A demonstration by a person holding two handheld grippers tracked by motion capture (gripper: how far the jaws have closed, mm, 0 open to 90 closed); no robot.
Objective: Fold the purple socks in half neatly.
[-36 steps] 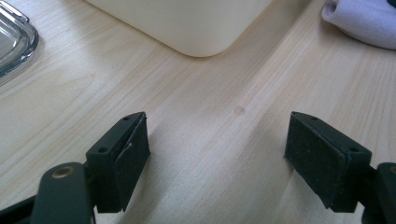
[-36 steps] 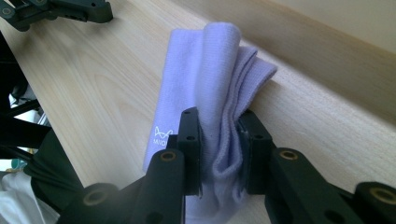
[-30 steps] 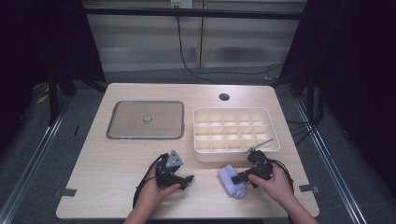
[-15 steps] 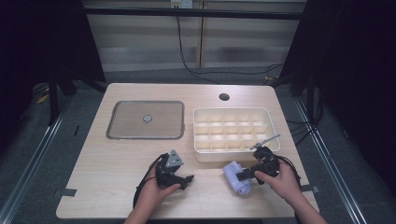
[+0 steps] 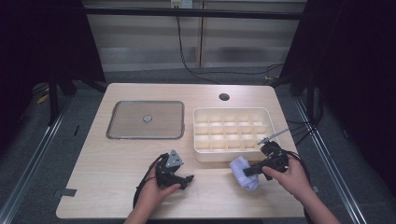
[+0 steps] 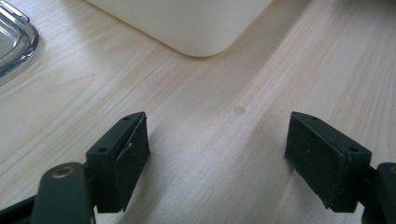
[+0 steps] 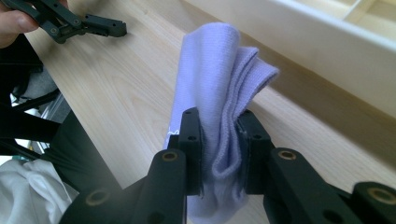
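Note:
My right gripper is shut on a folded pale lilac sock, which hangs a little above the wooden table just in front of the cream compartment box. From above, the sock shows left of the right gripper. My left gripper rests low over the table near the front, open, with bare wood between its pads. In the right gripper view the left gripper lies at the top left.
A clear glass lid with a small knob lies flat at the back left. The box's rounded corner stands just ahead of the left gripper. A round hole sits near the table's far edge. Cables trail off the right side.
My right gripper has lifted the sock off the table and drifted slightly right. The left gripper has stayed where it was.

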